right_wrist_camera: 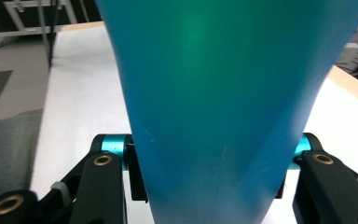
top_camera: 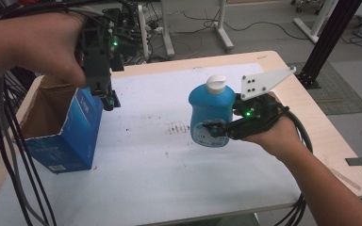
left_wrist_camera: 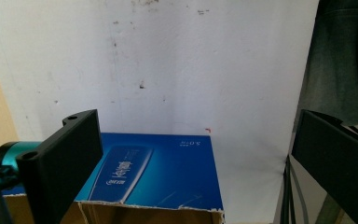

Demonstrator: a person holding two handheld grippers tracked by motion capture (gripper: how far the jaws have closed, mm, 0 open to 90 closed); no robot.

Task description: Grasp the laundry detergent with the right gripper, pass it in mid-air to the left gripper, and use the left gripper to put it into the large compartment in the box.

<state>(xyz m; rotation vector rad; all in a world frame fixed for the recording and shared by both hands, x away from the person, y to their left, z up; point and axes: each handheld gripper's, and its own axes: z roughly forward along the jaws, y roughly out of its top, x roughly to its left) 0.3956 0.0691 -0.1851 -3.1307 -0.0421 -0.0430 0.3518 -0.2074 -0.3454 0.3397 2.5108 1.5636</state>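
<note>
Blue plastic bottle with white cap (top_camera: 211, 113) gripped upright by the right gripper (top_camera: 215, 129) above the white-covered counter (top_camera: 169, 179), left gripper (top_camera: 107, 99) held open over an open blue cardboard box (top_camera: 63, 141)

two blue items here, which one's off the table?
The blue bottle with the white cap, clamped in the right tool. The blue carton stands on the table, top open.

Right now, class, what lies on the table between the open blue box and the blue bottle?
Nothing: in the high view, only bare, scuffed white mat separates the box from the bottle.
</note>
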